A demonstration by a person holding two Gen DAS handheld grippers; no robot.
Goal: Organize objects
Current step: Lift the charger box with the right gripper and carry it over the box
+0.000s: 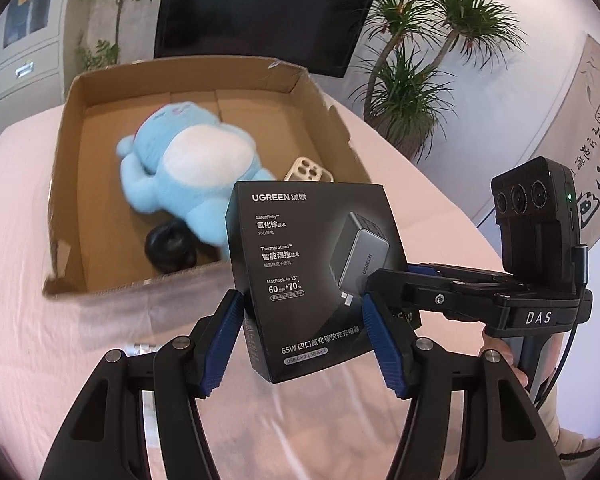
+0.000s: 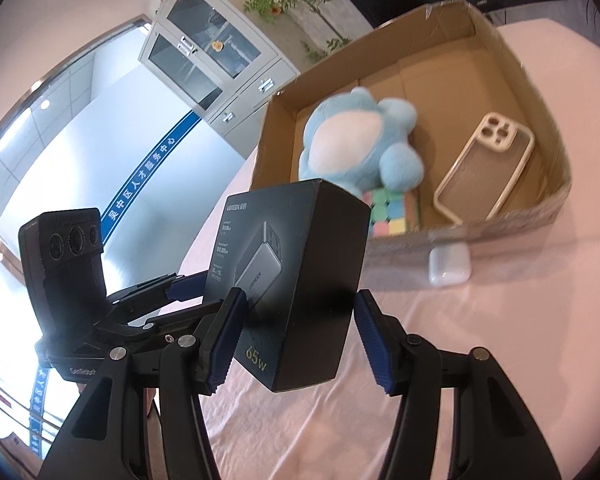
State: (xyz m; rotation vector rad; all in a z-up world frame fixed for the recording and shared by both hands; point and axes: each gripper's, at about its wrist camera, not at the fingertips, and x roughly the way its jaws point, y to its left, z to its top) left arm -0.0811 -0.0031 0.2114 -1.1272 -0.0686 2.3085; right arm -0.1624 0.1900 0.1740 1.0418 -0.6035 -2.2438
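Note:
A black UGREEN charger box (image 1: 300,256) hangs above the pink table, just in front of the open cardboard box (image 1: 332,120). My left gripper (image 1: 304,340) is shut on its lower sides, blue pads (image 1: 228,336) pressing both edges. My right gripper (image 2: 300,340) is shut on the same charger box (image 2: 312,264) from the other side; in the left wrist view it reaches in at the right (image 1: 384,280). Inside the cardboard box (image 2: 540,92) lie a blue plush toy (image 1: 180,160), a cream phone case (image 2: 486,168), coloured blocks (image 2: 392,212) and a black round object (image 1: 170,248).
A white earbuds case (image 2: 449,266) sits on the pink cloth (image 2: 500,340) against the cardboard box's near wall. A silver object (image 1: 140,348) lies beside my left fingers. A dark monitor (image 1: 260,12), potted plants (image 1: 412,92) and a grey cabinet (image 2: 220,64) stand beyond the table.

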